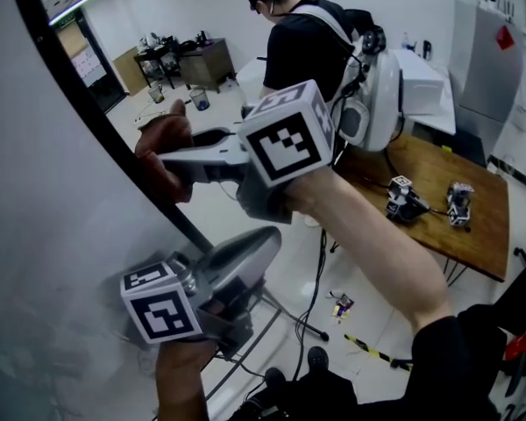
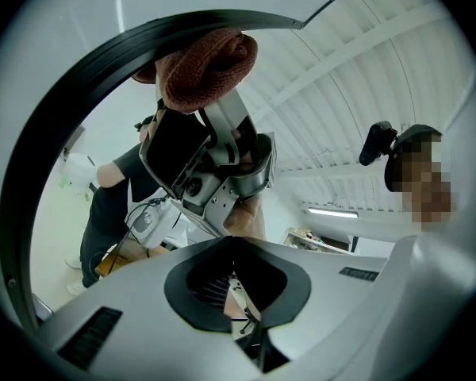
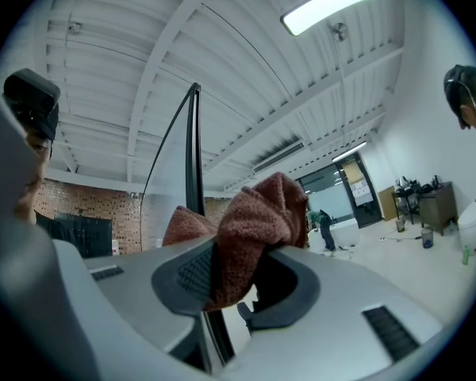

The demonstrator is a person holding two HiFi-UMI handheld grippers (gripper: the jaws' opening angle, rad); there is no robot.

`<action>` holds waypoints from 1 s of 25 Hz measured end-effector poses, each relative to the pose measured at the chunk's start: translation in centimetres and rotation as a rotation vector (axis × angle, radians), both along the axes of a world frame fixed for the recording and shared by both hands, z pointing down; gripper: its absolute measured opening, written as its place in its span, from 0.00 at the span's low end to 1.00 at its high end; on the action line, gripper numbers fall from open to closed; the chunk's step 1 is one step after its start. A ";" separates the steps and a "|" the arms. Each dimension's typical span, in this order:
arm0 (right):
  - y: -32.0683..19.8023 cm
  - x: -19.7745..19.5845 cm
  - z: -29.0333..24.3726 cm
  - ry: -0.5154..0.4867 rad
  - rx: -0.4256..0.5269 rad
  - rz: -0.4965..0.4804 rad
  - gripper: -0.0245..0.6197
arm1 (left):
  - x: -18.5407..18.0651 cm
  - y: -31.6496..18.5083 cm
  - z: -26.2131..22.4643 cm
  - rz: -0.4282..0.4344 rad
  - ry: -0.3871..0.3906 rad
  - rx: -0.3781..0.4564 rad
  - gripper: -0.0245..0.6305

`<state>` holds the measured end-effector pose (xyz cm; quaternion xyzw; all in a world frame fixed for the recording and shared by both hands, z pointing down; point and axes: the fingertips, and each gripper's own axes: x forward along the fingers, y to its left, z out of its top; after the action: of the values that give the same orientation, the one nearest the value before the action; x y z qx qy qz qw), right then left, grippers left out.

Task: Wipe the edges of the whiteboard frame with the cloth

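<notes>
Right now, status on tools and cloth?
Right tool shut on reddish-brown cloth, cloth against black whiteboard frame. Left tool shut, empty. Nothing seen blocking.

— Any lettering you can read from there?

— None on my feeds. The upper marker cube (image 1: 289, 134) and the lower marker cube (image 1: 162, 303) carry only black-and-white squares. Beyond the wooden table (image 1: 473, 235), a red diamond sticker (image 1: 505, 38) sits on a grey cabinet (image 1: 486, 77); I can't make out any print on it.

rust-red cloth (image 3: 254, 228), black whiteboard frame (image 1: 88, 103), grey right gripper (image 1: 206, 160)
</notes>
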<state>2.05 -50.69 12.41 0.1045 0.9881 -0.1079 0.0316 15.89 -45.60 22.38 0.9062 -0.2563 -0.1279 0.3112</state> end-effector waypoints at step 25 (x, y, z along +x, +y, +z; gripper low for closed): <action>0.5 0.3 7.5 0.054 -0.030 0.026 0.21 | 0.4 0.9 5.1 0.003 0.024 -0.051 0.02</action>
<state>2.31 -50.20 19.96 0.0882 0.9882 -0.1253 0.0081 16.28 -44.69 27.47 0.8967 -0.2546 -0.1318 0.3374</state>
